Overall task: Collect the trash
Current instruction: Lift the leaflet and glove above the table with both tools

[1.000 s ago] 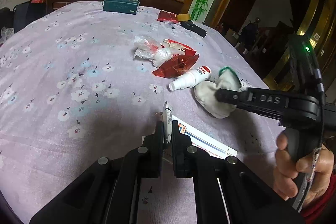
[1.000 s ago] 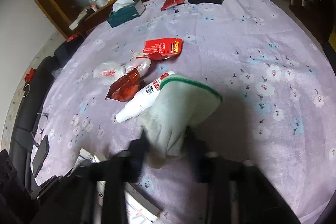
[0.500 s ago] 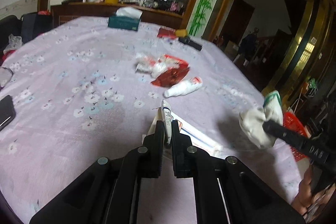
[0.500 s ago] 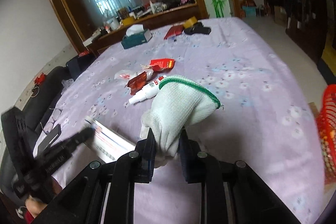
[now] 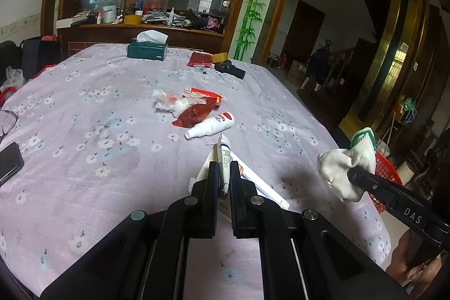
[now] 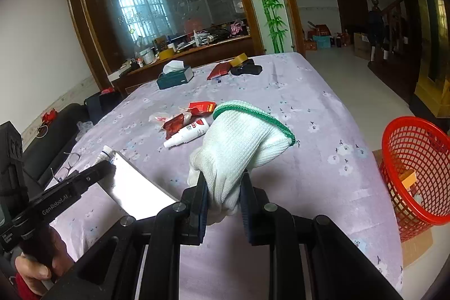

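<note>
My left gripper [image 5: 222, 173] is shut on a white tube [image 5: 224, 156], held above a white box [image 5: 261, 187] on the purple floral table. It shows in the right wrist view [image 6: 108, 163] too. My right gripper [image 6: 223, 187] is shut on a white knit glove with a green cuff [image 6: 242, 142], lifted above the table; it also shows in the left wrist view [image 5: 344, 170]. A red mesh basket [image 6: 416, 167] stands on the floor off the table's right edge. A white bottle [image 5: 211, 127], red wrappers [image 5: 195, 113] and crumpled plastic [image 5: 166, 103] lie mid-table.
A tissue box [image 5: 147, 49], a red packet [image 5: 199, 59], a tape roll [image 5: 220, 57] and a black object [image 5: 230, 69] sit at the far end. A phone [image 5: 9, 160] and glasses [image 5: 7, 121] lie at the left edge. A dark sideboard stands behind.
My right gripper has lifted the glove off the table and carried it right, toward the red basket. My left gripper has risen and pulled back a little, still holding the tube.
</note>
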Tool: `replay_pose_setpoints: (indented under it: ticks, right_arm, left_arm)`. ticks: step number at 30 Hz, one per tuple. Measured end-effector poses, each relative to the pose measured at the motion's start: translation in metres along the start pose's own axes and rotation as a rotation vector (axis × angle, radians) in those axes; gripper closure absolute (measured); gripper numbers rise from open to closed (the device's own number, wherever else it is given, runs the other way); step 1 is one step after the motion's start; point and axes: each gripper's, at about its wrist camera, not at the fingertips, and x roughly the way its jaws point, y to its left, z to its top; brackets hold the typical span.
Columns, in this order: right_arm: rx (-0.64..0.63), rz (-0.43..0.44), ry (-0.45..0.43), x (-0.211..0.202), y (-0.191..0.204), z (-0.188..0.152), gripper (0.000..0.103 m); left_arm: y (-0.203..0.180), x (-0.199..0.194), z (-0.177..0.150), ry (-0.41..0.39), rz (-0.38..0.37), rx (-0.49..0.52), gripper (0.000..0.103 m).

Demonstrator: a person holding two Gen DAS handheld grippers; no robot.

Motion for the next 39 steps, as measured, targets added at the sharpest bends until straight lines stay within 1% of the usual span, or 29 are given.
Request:
replay_pose_setpoints:
  ticks: [4,10,16,25,39]
  right_arm:
    - [0.015,-0.010,-0.001,-0.004,-0.008,-0.004,0.081]
    - [0.009,-0.007,0.006,-0.007,-0.011,-0.007,0.081]
    - [-0.001,-0.002,0.006,-0.010,-0.009,-0.007,0.081]
    - [0.001,-0.013,-0.006,-0.018,-0.009,-0.007,0.081]
    - [-0.023,-0.019,-0.012,-0.022,0.003,-0.006,0.081]
  left_arm:
    - [-0.012,-0.001,-0.002,-0.024,0.041,0.043,0.097]
    - [-0.026,0.004,-0.005,-0.024,0.072,0.083,0.097]
    - [-0.034,0.004,-0.007,-0.020,0.063,0.099,0.097]
    - [-0.049,-0.002,-0.007,-0.055,0.083,0.154,0.097]
    - [-0.052,-0.001,-0.010,-0.064,0.102,0.184,0.097]
